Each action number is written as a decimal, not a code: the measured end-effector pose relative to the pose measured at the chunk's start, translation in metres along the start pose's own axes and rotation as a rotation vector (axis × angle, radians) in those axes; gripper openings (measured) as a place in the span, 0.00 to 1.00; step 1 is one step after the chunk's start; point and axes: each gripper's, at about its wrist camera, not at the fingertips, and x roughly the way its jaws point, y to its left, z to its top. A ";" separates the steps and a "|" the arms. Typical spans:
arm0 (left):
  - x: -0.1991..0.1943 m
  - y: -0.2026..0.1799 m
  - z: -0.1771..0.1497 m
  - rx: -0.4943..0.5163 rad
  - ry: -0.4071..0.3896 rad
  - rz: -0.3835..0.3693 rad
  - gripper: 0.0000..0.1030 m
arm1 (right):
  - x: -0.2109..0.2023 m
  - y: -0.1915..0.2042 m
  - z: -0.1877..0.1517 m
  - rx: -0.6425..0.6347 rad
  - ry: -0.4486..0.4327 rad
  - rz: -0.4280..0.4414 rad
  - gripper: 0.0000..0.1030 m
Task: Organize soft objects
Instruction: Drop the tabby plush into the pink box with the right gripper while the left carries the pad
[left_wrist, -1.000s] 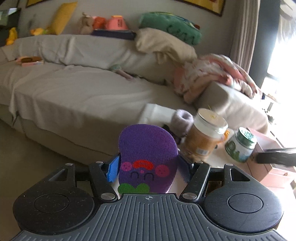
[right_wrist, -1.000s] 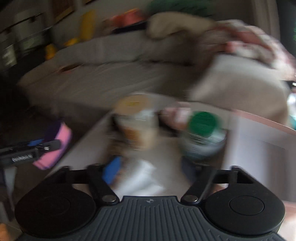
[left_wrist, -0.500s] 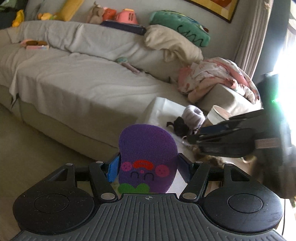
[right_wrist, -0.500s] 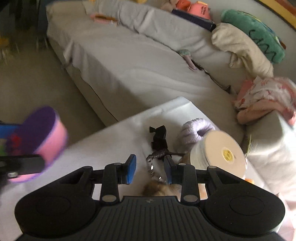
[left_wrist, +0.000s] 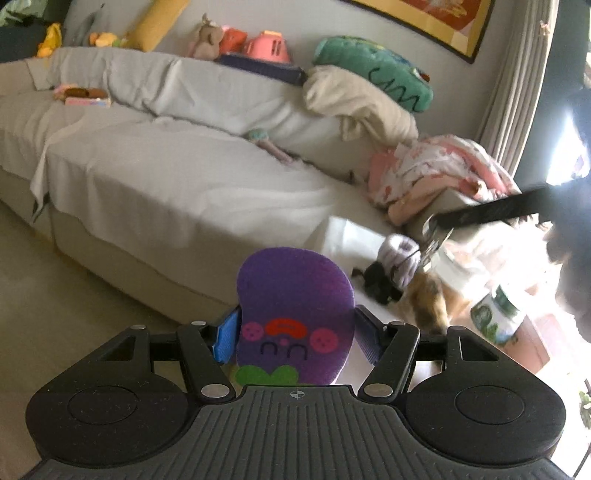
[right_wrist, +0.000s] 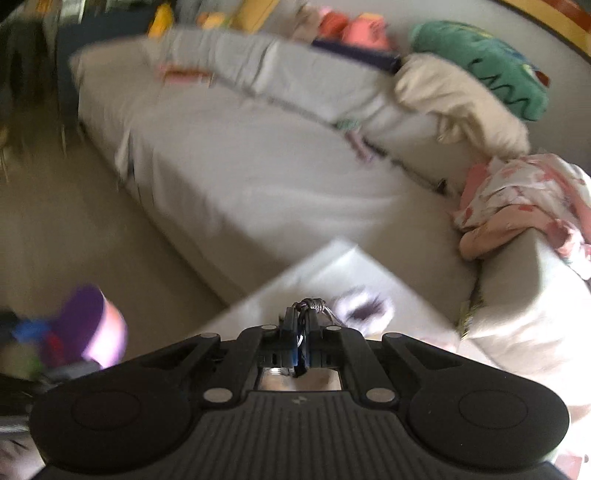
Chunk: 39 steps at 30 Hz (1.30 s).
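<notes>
My left gripper (left_wrist: 295, 332) is shut on a purple plush eggplant toy (left_wrist: 293, 310) with a face, held in the air before the white table (left_wrist: 347, 236). It also shows at the left of the right wrist view (right_wrist: 88, 325). My right gripper (right_wrist: 301, 328) is shut on a thin dark cord or strap (right_wrist: 312, 306), lifted above the table. In the left wrist view that gripper (left_wrist: 436, 229) hangs over a fuzzy lilac item (left_wrist: 397, 254) and a black item (left_wrist: 376, 282) on the table.
A grey sofa (left_wrist: 177, 184) carries a beige pillow (left_wrist: 358, 103), a green cushion (left_wrist: 373, 70), a pink blanket (left_wrist: 436, 177) and several toys along its back. A white-lidded jar (left_wrist: 458, 273) and a green-lidded jar (left_wrist: 498, 314) stand on the table.
My right gripper has closed on the cord and lifted it off the table. My left gripper has kept the eggplant toy and drifted slightly.
</notes>
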 end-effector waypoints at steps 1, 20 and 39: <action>-0.001 -0.003 0.003 0.006 -0.005 -0.005 0.67 | -0.012 -0.008 0.005 0.020 -0.024 0.004 0.03; 0.028 -0.177 0.159 0.281 -0.048 -0.301 0.67 | -0.252 -0.160 0.024 0.164 -0.462 -0.241 0.03; 0.187 -0.372 0.046 0.225 0.521 -0.641 0.68 | -0.228 -0.297 -0.129 0.375 -0.251 -0.360 0.45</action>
